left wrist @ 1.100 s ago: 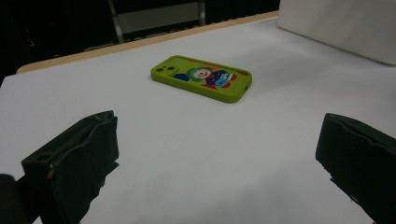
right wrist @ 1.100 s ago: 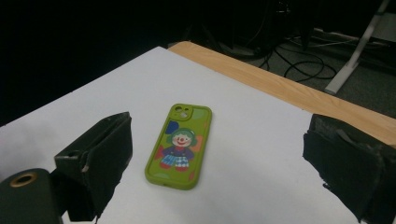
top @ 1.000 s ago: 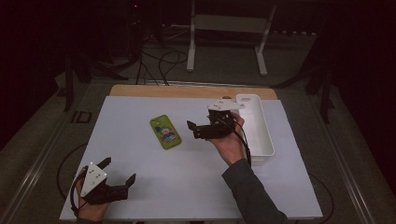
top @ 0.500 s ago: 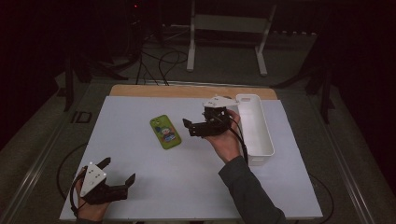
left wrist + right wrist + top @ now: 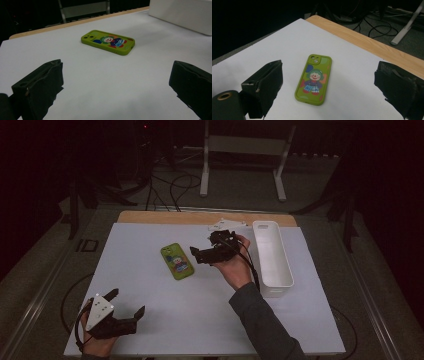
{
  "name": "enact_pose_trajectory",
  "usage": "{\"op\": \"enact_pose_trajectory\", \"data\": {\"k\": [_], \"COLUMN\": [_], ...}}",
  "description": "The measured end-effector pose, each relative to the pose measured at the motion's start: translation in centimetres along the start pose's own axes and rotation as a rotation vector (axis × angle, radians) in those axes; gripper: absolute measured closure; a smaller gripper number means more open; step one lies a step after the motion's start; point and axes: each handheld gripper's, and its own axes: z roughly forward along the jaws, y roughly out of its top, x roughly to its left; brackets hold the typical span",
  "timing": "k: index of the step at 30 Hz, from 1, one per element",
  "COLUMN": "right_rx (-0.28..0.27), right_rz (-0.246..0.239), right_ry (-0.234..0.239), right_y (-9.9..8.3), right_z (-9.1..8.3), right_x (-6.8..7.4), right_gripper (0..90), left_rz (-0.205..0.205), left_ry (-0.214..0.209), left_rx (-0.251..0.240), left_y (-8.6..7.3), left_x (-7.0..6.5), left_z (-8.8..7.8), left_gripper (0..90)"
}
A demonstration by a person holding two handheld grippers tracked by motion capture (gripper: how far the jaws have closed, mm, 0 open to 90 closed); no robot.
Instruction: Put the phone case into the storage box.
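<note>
Out in the middle of the white surface [image 5: 200, 320] lies a green phone [image 5: 177, 261], case side up with a clown cartoon on the back — flat and unobstructed, I'd guess so it's easy to pinch by its long edges. The right gripper [image 5: 201, 255] hangs just beside it, jaws spread wide with nothing between them and aimed straight at the phone, which looks like a lined-up approach. The left gripper [image 5: 127, 314] rests near the front corner, well apart, jaws also gaping and empty — probably just parked. A white bin [image 5: 272, 270] sits to the right, maybe the drop-off. No readable brand or writing anywhere on the case.
</note>
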Motion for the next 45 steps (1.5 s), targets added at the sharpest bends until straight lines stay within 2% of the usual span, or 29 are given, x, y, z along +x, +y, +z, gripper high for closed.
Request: {"op": "enact_pose_trajectory", "data": {"k": [26,45], "right_rx": [0.133,0.214], "right_rz": [-0.015,-0.014], "right_ry": [-0.012,-0.014], "right_y": [1.4,1.5], "right_z": [2.8,5.4], "right_x": [0.7,1.0], "right_gripper": [7.9,7.9], "left_rz": [-0.001,-0.001], "left_ry": [-0.004,-0.005], "left_rx": [0.002,0.002], "left_y": [0.0,0.0], "left_x": [0.1,0.1], "left_z": [0.1,0.1], "left_gripper": [0.0,0.0]}}
